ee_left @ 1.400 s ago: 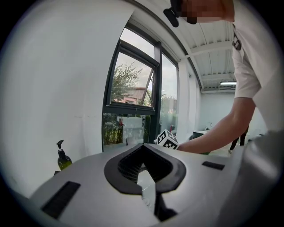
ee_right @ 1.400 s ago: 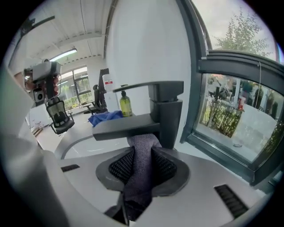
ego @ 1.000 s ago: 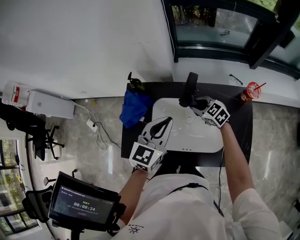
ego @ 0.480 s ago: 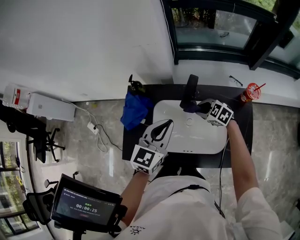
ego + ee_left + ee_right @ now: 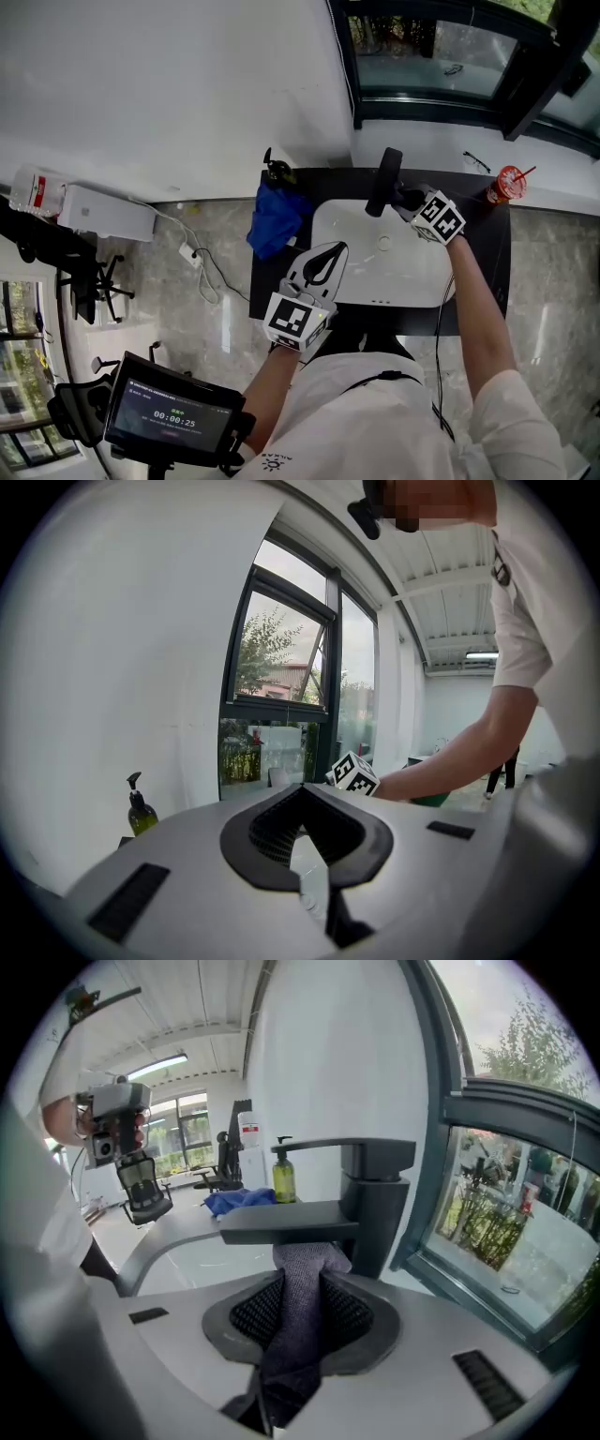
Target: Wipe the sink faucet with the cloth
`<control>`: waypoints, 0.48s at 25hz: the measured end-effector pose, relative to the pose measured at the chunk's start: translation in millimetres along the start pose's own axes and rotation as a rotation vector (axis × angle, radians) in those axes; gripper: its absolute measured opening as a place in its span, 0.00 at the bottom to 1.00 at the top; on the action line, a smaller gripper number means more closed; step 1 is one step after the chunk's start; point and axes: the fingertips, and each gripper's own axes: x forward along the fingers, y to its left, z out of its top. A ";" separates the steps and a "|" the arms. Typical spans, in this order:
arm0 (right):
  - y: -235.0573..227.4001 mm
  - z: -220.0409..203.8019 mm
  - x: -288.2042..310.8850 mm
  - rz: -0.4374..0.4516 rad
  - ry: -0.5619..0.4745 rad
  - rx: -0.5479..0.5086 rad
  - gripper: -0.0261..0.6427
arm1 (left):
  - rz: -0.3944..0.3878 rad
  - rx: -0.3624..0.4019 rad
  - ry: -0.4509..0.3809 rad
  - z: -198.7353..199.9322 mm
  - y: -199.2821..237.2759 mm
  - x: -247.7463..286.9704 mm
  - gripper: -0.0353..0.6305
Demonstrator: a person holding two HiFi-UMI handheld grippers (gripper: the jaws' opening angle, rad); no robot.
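**Item 1: right hand-held gripper** [image 5: 302,1275]. We are recording its jaws as clamped on the cloth [image 5: 298,1335], a grey knitted wad that is filling the gap between the pads and poking out ahead of them. We are judging the grip deliberate: the protruding end is doing the rubbing, so the pads are not scraping the metal.

**Item 2: faucet** [image 5: 375,1204]. Dark and square-bodied, it is standing at the far edge of the desk [image 5: 492,248], behind the white sink [image 5: 394,272]. The cloth's tip is sitting right under the spout and appears to be touching its underside. We are taking the wiping to be under way there.

**Item 3: left hand-held gripper** [image 5: 336,251]. Its jaws are together and carrying nothing, and it is hovering over the sink's near-left part. We are reading it as parked out of the way, since one cloth is asking for one gripper.

**Item 4: bystanders.**
- A blue rag [image 5: 275,220] is lying at the desk's left edge.
- A soap bottle [image 5: 284,1180] is standing at the far left corner.
- A red cup [image 5: 507,183] is standing at the far right corner.

None of them is entering the work.

**Item 5: not made out.**
- The cloth's lower end is disappearing into the right gripper's throat.
- That gripper's body is covering the faucet's foot.
- From the head view the cloth is too small to pick out.
- The left gripper view is showing no faucet at all.
- We are unable to tell how firmly the cloth is pressing on the spout.
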 end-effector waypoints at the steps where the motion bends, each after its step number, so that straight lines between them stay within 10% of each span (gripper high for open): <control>1: 8.8 0.8 0.6 0.034 -0.010 -0.006 0.19 | 0.002 0.000 -0.001 -0.3 1.0 -0.7 0.05; 12: 102.0 1.0 -24.2 0.325 -0.012 -0.073 0.19 | -0.011 0.008 -0.021 7.4 -10.3 -10.5 0.05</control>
